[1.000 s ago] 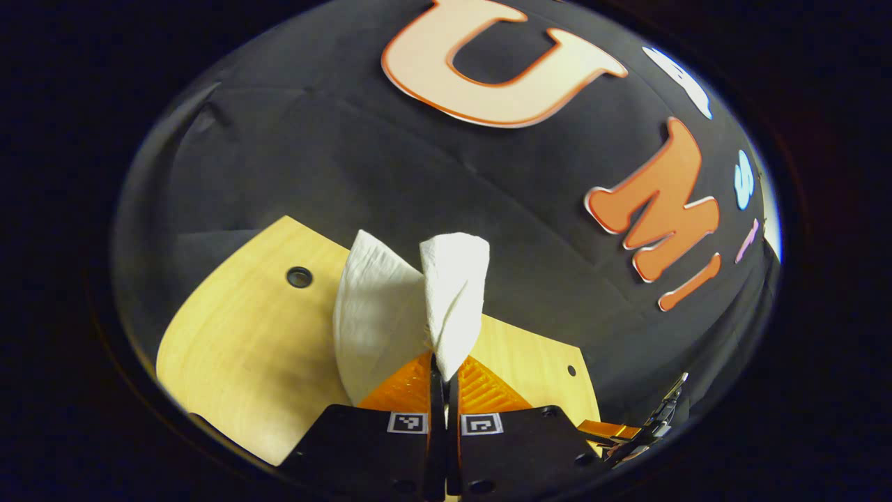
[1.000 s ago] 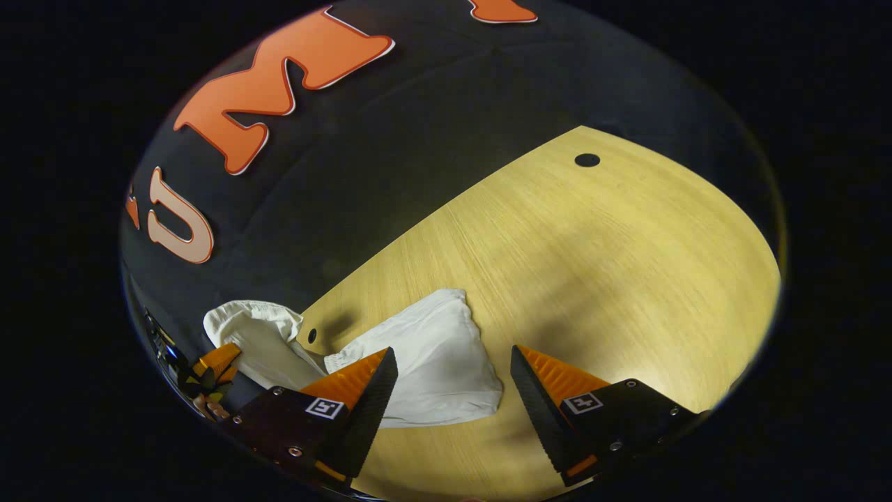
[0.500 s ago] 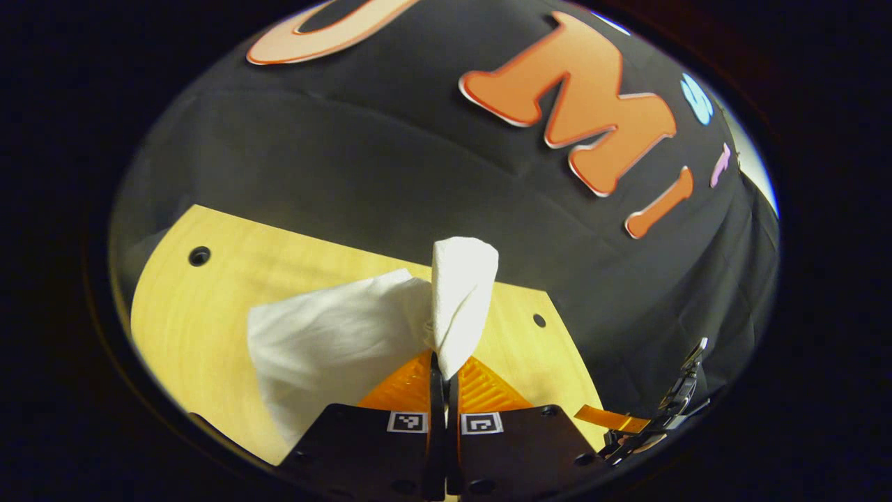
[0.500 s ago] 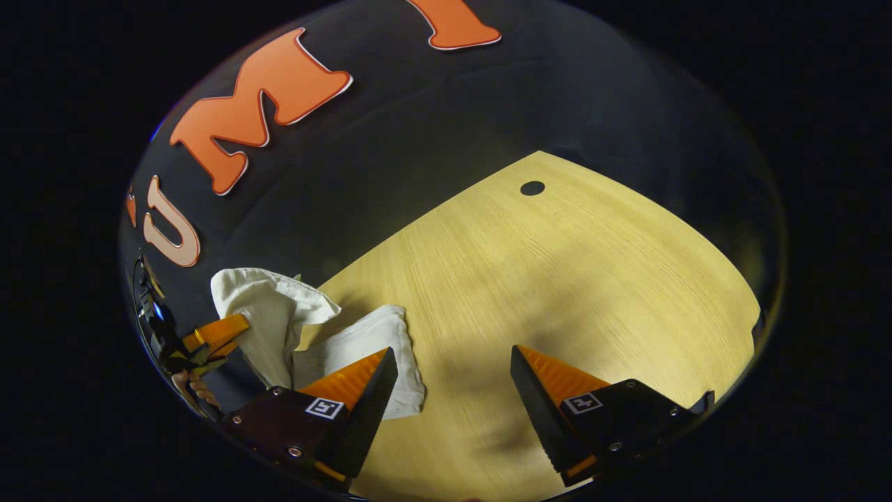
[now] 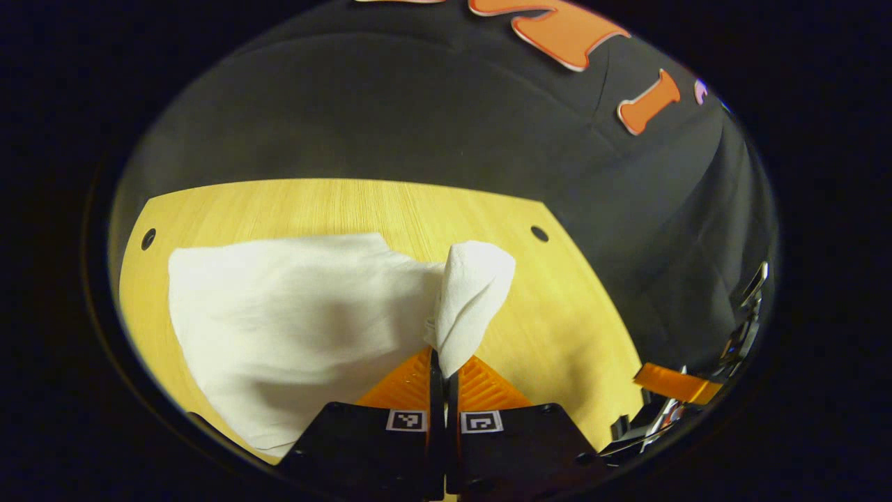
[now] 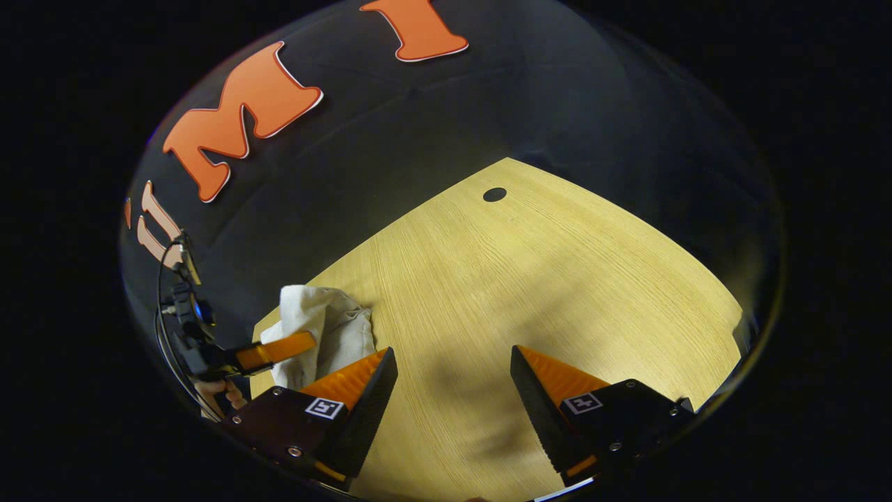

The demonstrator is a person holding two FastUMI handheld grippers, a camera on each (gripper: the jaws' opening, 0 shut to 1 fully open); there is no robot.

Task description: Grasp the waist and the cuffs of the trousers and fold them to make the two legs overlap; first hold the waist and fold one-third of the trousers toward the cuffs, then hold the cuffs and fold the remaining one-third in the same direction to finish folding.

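White trousers (image 5: 293, 314) lie bunched on the wooden table (image 5: 348, 202) in the left gripper view, spreading to the left. My left gripper (image 5: 444, 357) is shut on a fold of that cloth, and a tuft stands up above the fingers. In the right gripper view the trousers (image 6: 324, 331) appear as a small white bundle at the left, with the left gripper (image 6: 275, 351) at them. My right gripper (image 6: 453, 362) hangs open over bare table (image 6: 557, 279), with nothing between its fingers. Waist and cuffs cannot be told apart.
The table has small dark holes near its corners (image 5: 539, 233) (image 6: 495, 194). Black cloth wall rises behind the table's far edge. A hand (image 6: 223, 394) holds the left gripper at the lower left of the right gripper view. Part of the other gripper (image 5: 672, 383) shows at the lower right.
The left gripper has tilted down and swung with the cloth, so more of the trousers and table show. In the right gripper view the trousers have drawn away to the left.
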